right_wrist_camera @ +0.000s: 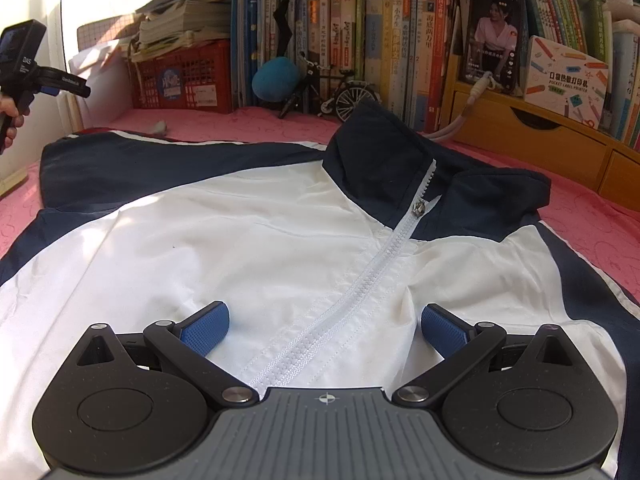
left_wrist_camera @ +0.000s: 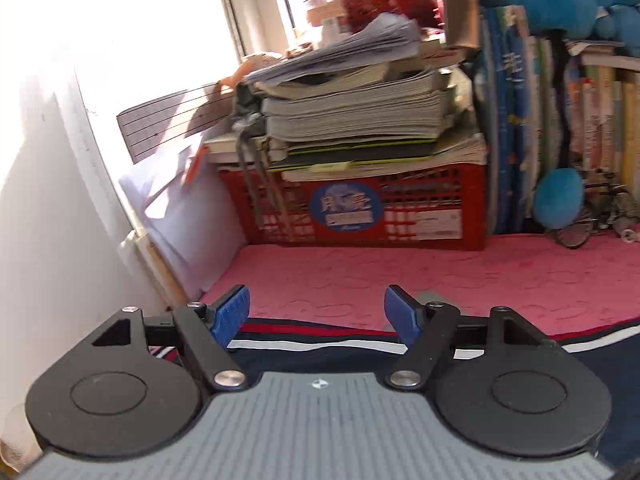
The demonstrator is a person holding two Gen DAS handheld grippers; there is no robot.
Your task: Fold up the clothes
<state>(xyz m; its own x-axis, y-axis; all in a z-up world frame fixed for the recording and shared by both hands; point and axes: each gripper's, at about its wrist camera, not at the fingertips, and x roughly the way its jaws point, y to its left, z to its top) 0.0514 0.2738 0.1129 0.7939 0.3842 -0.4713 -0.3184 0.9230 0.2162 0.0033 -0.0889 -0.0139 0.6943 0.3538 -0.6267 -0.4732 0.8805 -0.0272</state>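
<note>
My right claw [right_wrist_camera: 324,328] stands wide open over the jacket [right_wrist_camera: 256,248], its blue pads apart on either side of the white zipper [right_wrist_camera: 372,264], gripping nothing. The jacket lies spread on the pink bedcover [right_wrist_camera: 592,216] and fills the middle and lower part of the right wrist view: white front, navy collar [right_wrist_camera: 384,148] in the upper middle, navy panels along the left and right edges. At the far left edge of that view my left claw [right_wrist_camera: 60,80] hangs above the bedcover, held in my hand [right_wrist_camera: 8,116], clear of the cloth.

In the left wrist view my left claw [left_wrist_camera: 318,316] also stands open, nothing between its pads. Below them a navy part of the jacket [left_wrist_camera: 320,354] with red and white stripes crosses the lower frame. Beyond it the bedcover [left_wrist_camera: 440,276] runs to a red crate [left_wrist_camera: 360,208] stacked with papers [left_wrist_camera: 352,112], centre frame
</note>
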